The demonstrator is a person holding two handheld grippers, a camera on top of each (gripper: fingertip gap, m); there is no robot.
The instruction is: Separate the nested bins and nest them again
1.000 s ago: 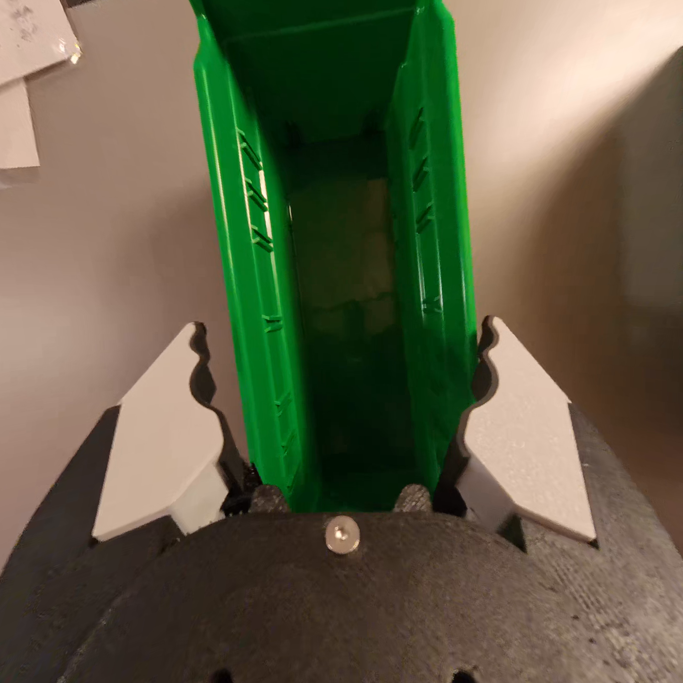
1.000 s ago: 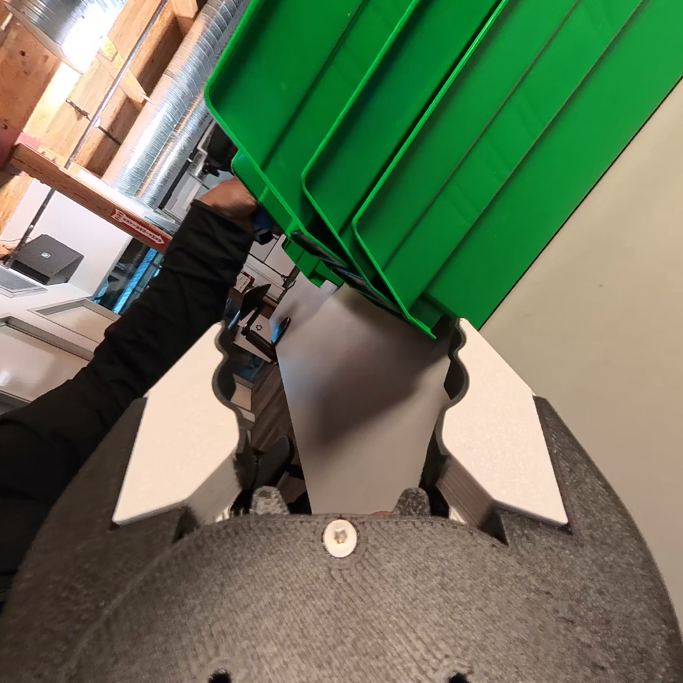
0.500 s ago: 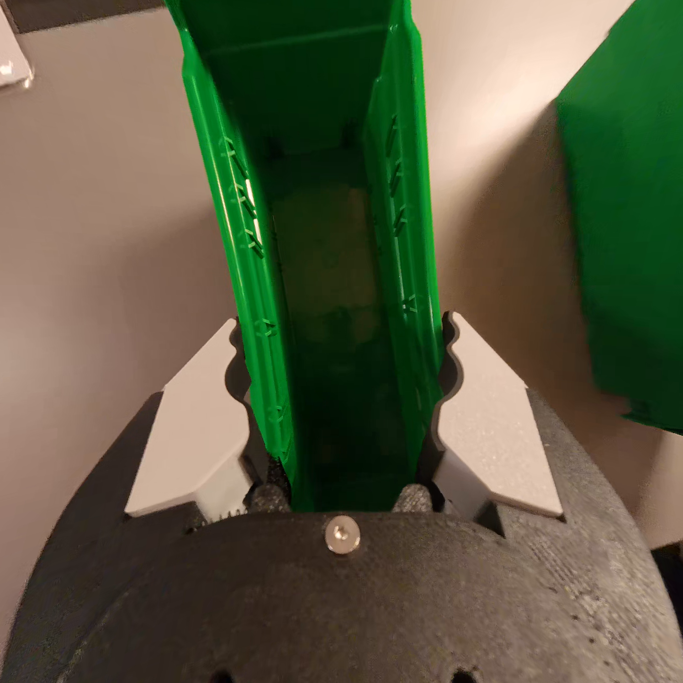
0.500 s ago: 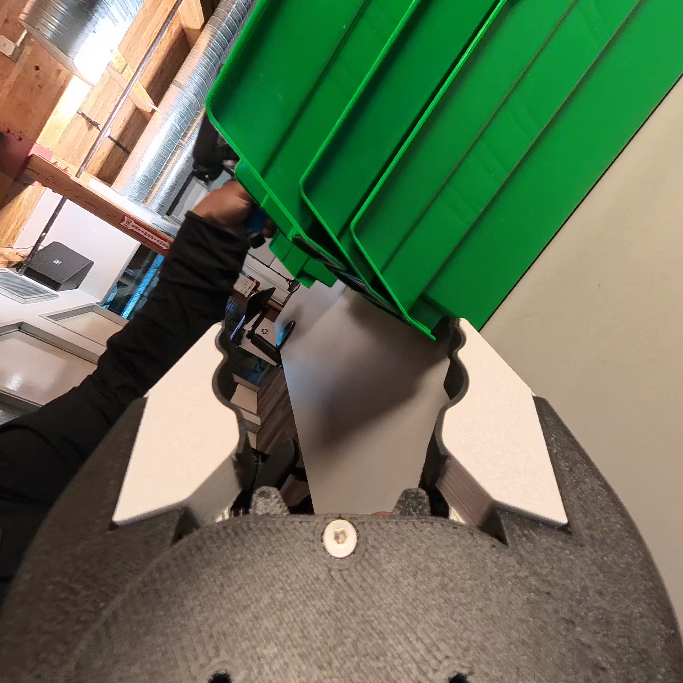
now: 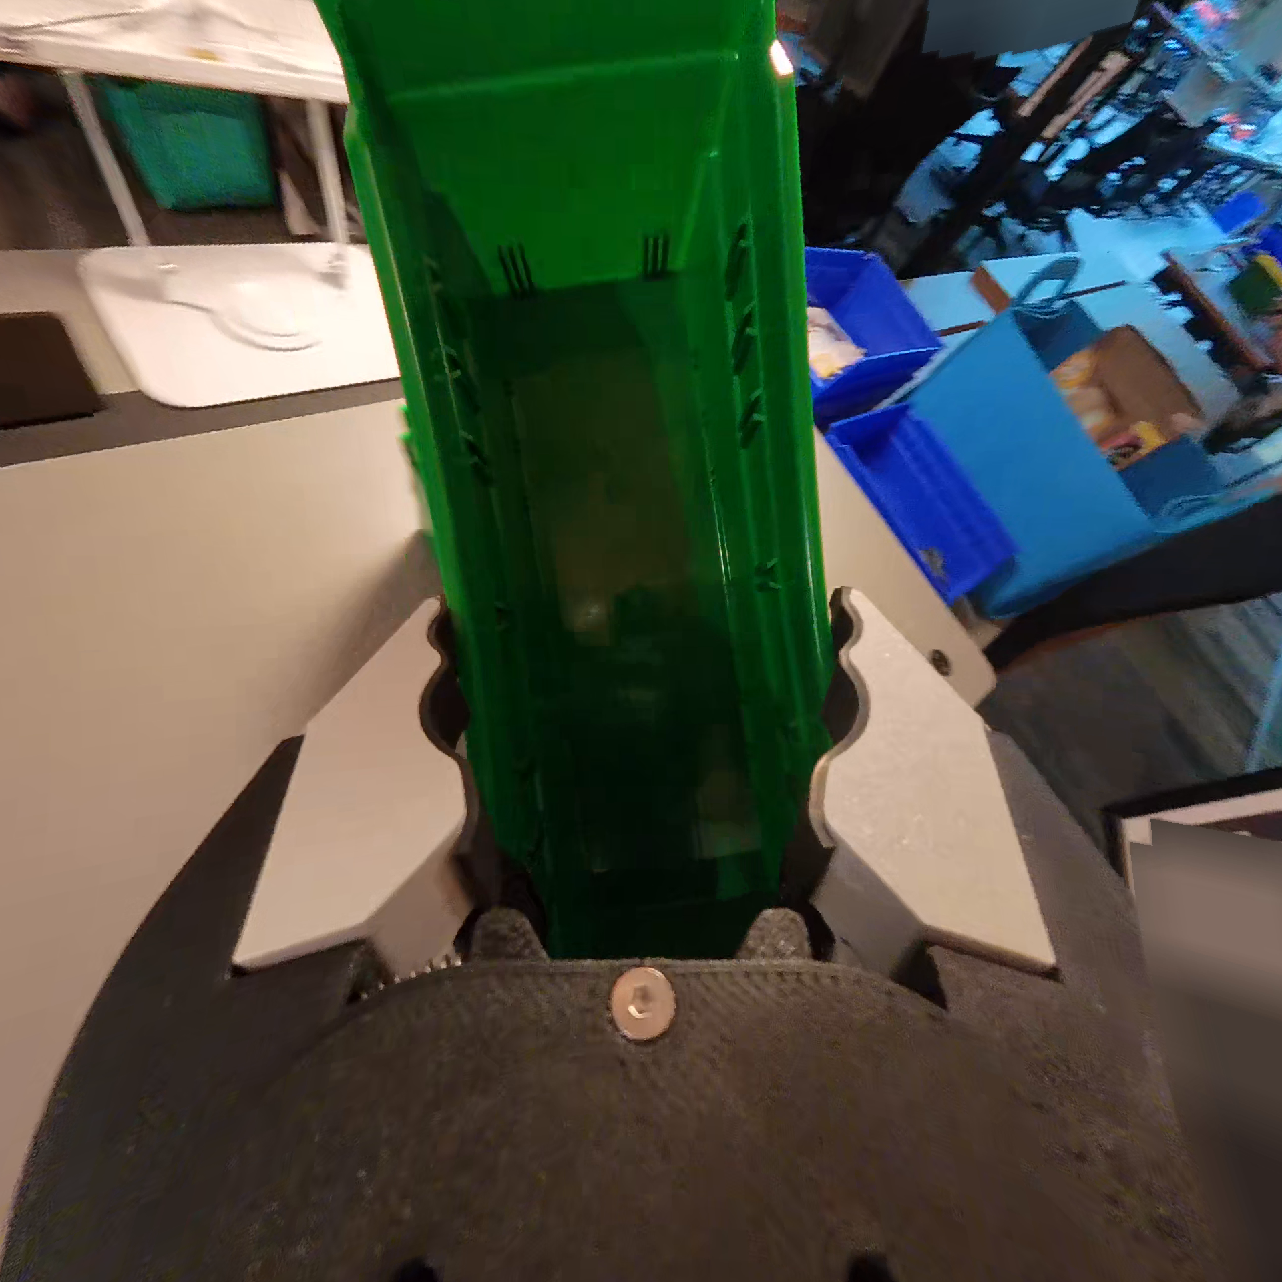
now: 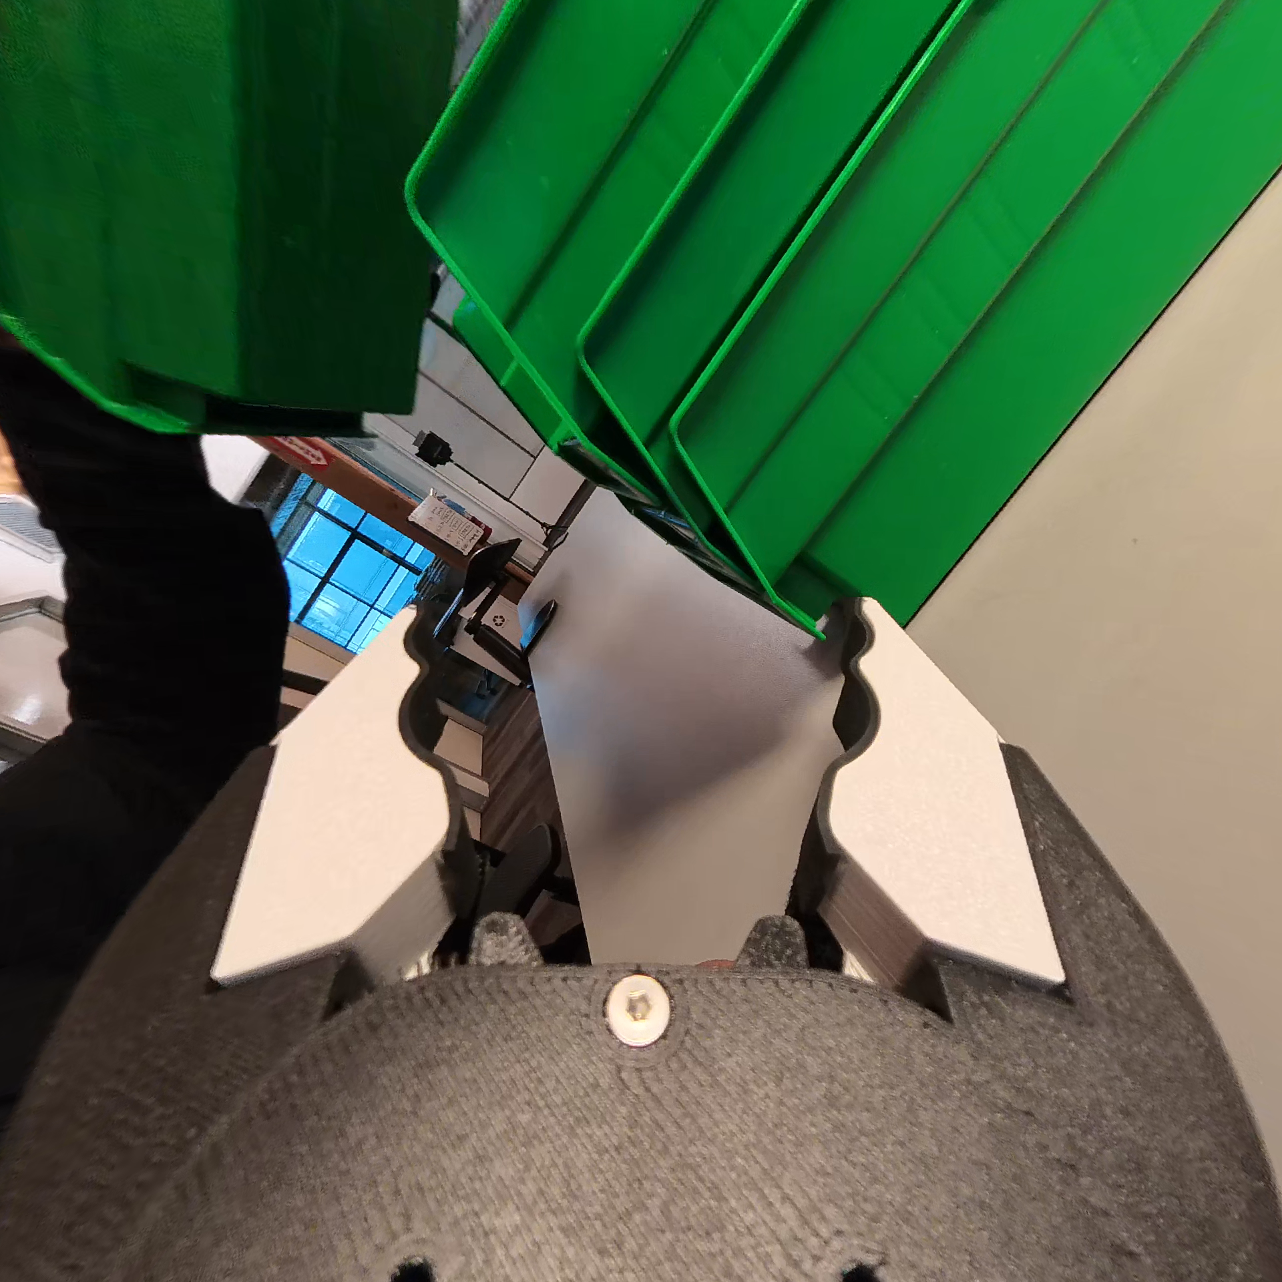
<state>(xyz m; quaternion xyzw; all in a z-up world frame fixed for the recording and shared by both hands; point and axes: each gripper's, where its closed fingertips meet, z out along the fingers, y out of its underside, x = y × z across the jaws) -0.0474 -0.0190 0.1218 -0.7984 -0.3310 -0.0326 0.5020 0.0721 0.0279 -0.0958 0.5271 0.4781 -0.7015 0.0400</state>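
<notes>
Left claw (image 5: pixel 638 687) grips one green bin (image 5: pixel 590 347); three (image 6: pixel 832 312) stay nested.

The bin (image 5: pixel 624 430) clamped in my left gripper (image 5: pixel 638 701) is bright green, darker deep inside. My fingers (image 5: pixel 368 798) are pale grey with black wavy pads on a black textured body. Right of that bin stand blue bins (image 5: pixel 916 485); left of it lies a white mat (image 5: pixel 229 326). The nested bins (image 6: pixel 867 277) are the same green, on a beige table (image 6: pixel 1110 694); my sleeve (image 6: pixel 159 590) is black.
</notes>
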